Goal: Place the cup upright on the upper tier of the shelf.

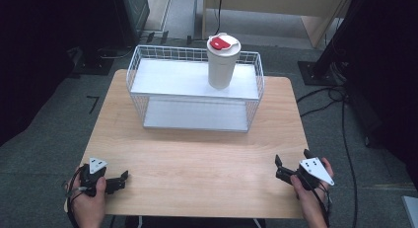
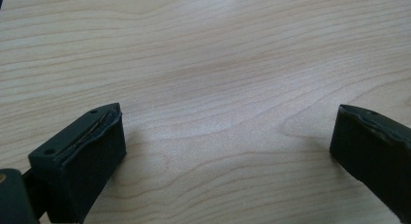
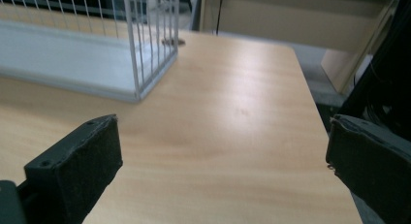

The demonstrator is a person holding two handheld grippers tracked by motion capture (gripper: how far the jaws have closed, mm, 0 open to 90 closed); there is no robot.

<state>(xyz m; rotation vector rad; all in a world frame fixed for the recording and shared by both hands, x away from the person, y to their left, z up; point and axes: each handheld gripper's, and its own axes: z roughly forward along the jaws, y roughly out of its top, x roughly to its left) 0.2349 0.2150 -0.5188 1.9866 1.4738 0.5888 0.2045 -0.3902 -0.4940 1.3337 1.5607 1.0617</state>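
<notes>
The left gripper (image 1: 120, 180) sits at the near left corner of the wooden table (image 1: 197, 159), held in the person's left hand (image 1: 88, 201). In the left gripper view its two black jaws stand wide apart with nothing between them, only bare wood grain (image 2: 218, 88) ahead. The right gripper (image 1: 292, 163) is at the near right edge, gripped by the right hand (image 1: 309, 193), its grey three-cornered plate (image 1: 315, 170) on top. Its jaws too are spread, with empty tabletop (image 3: 232, 122) between them (the pads look rough and slightly worn at the edges).

Well ahead of both grippers, across a stretch of open table, stands a white wire basket (image 1: 148, 102) with two flat white shelves. From the right gripper, the basket's near corner (image 3: 138, 49) lies forward and to its left. On the upper shelf, toward the side farther from the left gripper, a cream-coloured tumbler (image 1: 222, 67) stands upright, topped by a lid with a red tab (image 1: 221, 43). Beyond the table lie grey floor and dark cables (image 1: 345, 139).
</notes>
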